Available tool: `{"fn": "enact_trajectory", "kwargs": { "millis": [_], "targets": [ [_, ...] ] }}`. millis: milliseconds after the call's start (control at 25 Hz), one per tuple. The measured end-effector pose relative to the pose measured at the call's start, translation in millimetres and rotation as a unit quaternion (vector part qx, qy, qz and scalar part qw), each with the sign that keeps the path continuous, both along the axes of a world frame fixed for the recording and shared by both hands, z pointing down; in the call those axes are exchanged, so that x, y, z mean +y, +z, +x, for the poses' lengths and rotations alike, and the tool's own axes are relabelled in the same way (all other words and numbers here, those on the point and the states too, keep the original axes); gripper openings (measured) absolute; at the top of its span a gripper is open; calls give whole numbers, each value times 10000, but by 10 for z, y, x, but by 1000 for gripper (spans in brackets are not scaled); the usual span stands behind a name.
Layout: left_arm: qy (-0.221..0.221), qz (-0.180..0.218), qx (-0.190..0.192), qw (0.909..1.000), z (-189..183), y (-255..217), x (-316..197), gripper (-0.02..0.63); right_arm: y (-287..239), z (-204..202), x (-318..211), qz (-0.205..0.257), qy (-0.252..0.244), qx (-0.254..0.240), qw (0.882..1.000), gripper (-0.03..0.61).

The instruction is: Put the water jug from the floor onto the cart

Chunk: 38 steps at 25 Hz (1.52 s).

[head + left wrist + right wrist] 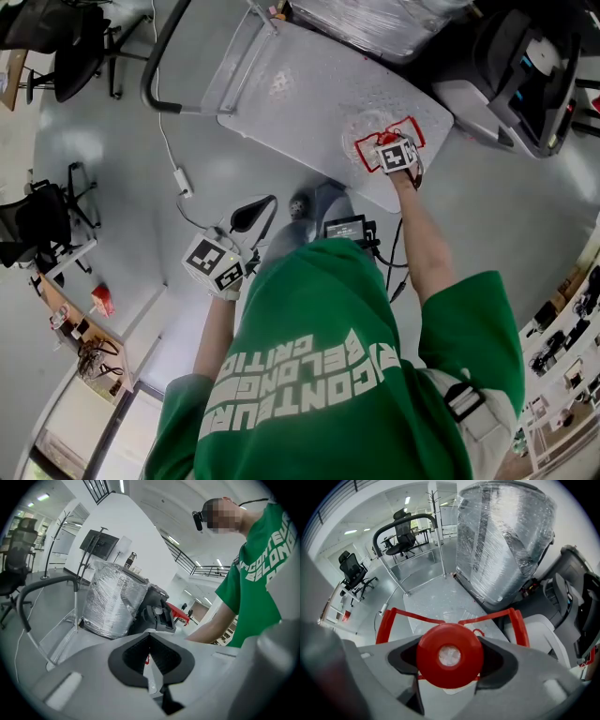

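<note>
A clear water jug (372, 129) with a red carrying handle (393, 620) and a red cap (449, 655) is over the near right corner of the grey cart platform (300, 94). I cannot tell whether it rests on the platform or hangs just above it. My right gripper (397, 153) is shut on the jug's neck under the cap, and its jaws hide the body in the right gripper view. My left gripper (250, 215) hangs beside the person's hip, away from the cart. It is shut (150, 651) with nothing in it.
A plastic-wrapped bundle (375, 23) stands behind the cart, which has its black push handle (155, 66) at the far left. There is a dark machine (525, 66) to the right, a white cable with a power strip (183, 178) on the floor, and office chairs (66, 42) far left.
</note>
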<state>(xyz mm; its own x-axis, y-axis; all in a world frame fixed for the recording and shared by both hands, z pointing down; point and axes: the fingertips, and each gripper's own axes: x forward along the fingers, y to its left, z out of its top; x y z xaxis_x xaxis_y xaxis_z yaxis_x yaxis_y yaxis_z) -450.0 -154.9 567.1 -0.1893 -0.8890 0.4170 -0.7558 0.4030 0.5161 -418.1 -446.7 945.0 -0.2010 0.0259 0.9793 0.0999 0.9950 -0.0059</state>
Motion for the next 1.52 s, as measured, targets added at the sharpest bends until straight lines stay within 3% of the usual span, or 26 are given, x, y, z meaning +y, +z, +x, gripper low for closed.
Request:
{"fn": "enact_trajectory", "kwargs": {
  "millis": [80, 200, 600, 760, 880, 1120, 1160, 1280, 1360, 1440, 1520],
  "targets": [
    [3, 4, 1, 10000, 15, 13, -4, 9, 5, -62, 29, -27, -102, -112, 9999, 302],
    [32, 27, -19, 10000, 31, 12, -28, 9, 17, 57, -2, 117, -105, 130, 9998, 302],
    [142, 189, -170, 9996, 71, -114, -20, 9, 38, 39, 156, -129, -359, 83, 9992, 302],
    [229, 317, -263, 9989, 79, -162, -21, 9, -207, 128, -30, 261, -133, 193, 9994, 304],
    [307, 487, -353, 9977, 121, -147, 6, 9, -381, 69, 14, 159, -123, -234, 9995, 302],
    [521, 804, -500, 9941, 193, -252, 14, 9, -891, 328, 21, 205, 318, -493, 9981, 294],
    [559, 859, -525, 9934, 203, -267, 13, 9, -1014, 309, 41, 204, 328, -715, 9967, 280],
    [658, 1021, -563, 9910, 222, -299, 20, 9, -1490, 172, 98, 394, 178, -1505, 9877, 150],
    [754, 1132, -591, 9889, 245, -324, 24, 9, -1744, 188, 119, 562, 179, -1752, 9828, 109],
    [881, 1245, -630, 9863, 282, -353, 14, 9, -2003, 211, 148, 705, 236, -2014, 9767, 15],
    [1005, 1335, -657, 9838, 331, -380, 8, 9, -2248, 237, 215, 764, 279, -2279, 9703, -8]
  ]
}}
